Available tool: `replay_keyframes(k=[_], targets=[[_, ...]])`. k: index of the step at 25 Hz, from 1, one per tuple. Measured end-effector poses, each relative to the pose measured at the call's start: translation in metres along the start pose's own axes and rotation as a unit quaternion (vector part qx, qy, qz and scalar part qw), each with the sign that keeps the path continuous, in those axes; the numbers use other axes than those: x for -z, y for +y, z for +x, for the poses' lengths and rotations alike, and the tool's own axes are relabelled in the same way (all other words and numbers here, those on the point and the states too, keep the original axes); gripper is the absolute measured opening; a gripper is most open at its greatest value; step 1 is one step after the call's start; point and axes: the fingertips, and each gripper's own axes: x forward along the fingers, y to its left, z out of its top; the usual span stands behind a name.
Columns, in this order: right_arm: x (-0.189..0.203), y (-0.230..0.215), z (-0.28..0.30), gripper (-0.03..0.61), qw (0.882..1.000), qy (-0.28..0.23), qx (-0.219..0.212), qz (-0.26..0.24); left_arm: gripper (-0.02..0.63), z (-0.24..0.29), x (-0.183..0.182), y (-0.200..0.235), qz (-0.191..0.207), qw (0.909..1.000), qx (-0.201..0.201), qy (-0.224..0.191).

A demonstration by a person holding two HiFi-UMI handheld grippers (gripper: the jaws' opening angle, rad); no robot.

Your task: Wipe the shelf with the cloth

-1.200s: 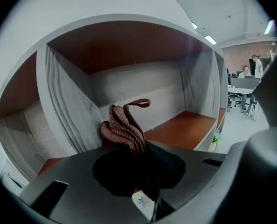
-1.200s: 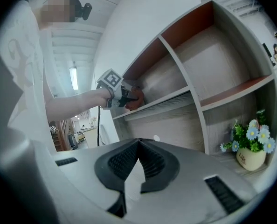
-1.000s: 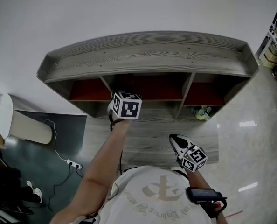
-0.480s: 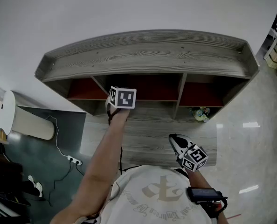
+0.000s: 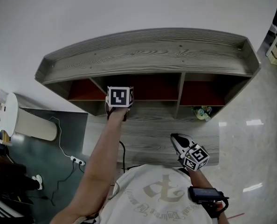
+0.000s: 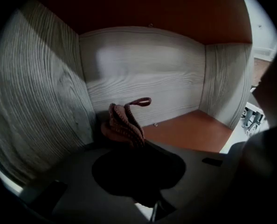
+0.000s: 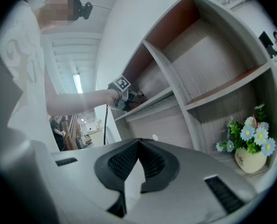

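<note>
Left tongs (image 6: 136,146) nudged deeper, ribbed brown cloth (image 6: 125,124) bunched

The left gripper (image 5: 119,105), with the cloth (image 6: 126,122) in its jaws, slid slightly leftward and further into the shelf's (image 5: 148,55) middle compartment, the arm stretching out more.

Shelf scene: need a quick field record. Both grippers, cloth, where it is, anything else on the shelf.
left gripper: shut on cloth
cloth location: middle compartment, upper row of shelf, close to its left wall
cloth contact with surface: cannot tell
right gripper: shut, empty, outside the shelf
other: flower pot in lower right compartment
</note>
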Motion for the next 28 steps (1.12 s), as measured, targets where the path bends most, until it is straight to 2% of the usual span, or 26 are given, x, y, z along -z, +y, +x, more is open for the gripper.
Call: replay_keyframes(k=[7,17,28], targets=[[0.002,-0.004,-0.003,0.005,1.0,0.001,0.006,0.004,0.06,-0.001,-0.006,-0.029,0.003,0.9987,0.052,0.001],[0.001,-0.01,-0.006,0.005,1.0,0.002,0.008,0.007,0.061,0.004,-0.014,-0.063,0.017,0.9951,0.097,0.004],[0.001,-0.02,-0.016,0.005,1.0,0.001,0.009,0.007,0.061,0.007,-0.023,-0.104,0.034,0.9918,0.123,0.0]])
